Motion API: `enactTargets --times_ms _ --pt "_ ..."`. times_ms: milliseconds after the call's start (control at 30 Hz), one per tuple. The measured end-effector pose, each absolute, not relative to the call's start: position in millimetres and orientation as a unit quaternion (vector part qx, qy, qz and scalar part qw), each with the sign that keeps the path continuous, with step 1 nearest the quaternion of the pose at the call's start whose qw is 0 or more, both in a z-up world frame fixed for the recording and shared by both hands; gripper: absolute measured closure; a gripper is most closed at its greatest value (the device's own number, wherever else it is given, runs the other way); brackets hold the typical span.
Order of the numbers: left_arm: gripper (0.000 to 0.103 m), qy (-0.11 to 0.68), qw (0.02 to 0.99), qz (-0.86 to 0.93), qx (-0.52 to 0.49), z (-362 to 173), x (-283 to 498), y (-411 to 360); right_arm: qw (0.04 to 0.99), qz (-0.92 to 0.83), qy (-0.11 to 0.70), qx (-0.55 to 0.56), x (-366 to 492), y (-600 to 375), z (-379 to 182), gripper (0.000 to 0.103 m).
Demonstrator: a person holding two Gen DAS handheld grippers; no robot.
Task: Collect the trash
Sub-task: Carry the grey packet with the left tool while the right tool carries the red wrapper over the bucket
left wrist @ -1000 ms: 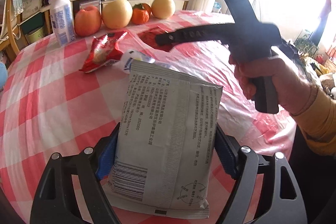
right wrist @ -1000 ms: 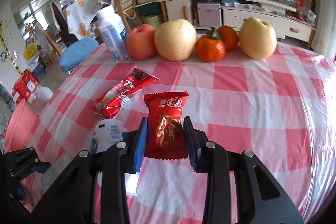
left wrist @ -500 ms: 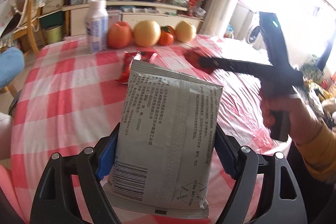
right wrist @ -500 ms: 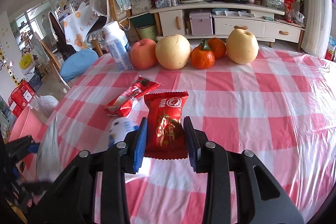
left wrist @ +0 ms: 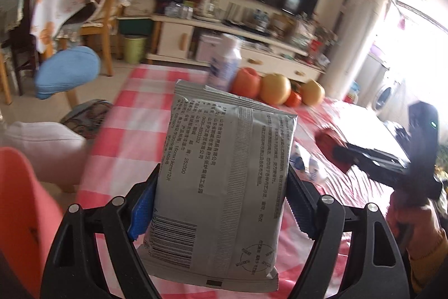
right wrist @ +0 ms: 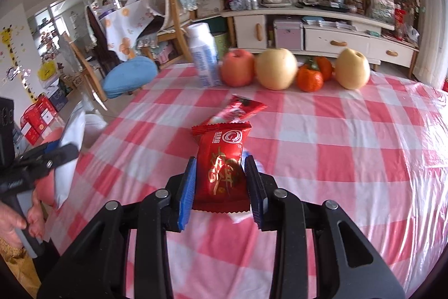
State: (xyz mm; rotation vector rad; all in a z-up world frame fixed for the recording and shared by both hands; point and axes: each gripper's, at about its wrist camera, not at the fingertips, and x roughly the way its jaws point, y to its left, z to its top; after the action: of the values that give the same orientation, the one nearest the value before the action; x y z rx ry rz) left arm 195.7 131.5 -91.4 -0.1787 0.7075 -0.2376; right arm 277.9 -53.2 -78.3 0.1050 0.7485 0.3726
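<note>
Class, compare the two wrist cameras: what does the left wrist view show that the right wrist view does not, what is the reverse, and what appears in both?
Only the left wrist view shows the printed face and barcode of the grey packet clamped in the left gripper.

Only the right wrist view shows the red wrapper lying on the table.

Both show the red snack packet in the right gripper, the white bottle, the row of fruit and the checked tablecloth.

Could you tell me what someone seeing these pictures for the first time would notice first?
Each gripper is clamped on a piece of trash: the left gripper holds a big grey packet upright, and the right gripper pinches a small red snack wrapper. Behind them, a red-and-white checked tablecloth carries a row of fruit and a white bottle along its far edge, with another red wrapper lying in the middle.
</note>
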Motion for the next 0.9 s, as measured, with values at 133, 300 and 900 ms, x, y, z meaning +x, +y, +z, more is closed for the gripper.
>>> enactTargets --times_ms 133,300,900 --pt "0.022 0.335 0.934 -0.081 -0.096 -84 190 156 0.909 0.205 0.361 0.046 272 -28 -71 0.067" --pt "0.022 0.323 0.939 -0.037 -0.109 -77 183 186 0.902 0.24 0.356 0.037 266 10 -62 0.067" --pt "0.022 0.305 0.93 0.145 -0.144 -67 157 297 0.865 0.369 0.339 -0.034 243 161 -30 0.067"
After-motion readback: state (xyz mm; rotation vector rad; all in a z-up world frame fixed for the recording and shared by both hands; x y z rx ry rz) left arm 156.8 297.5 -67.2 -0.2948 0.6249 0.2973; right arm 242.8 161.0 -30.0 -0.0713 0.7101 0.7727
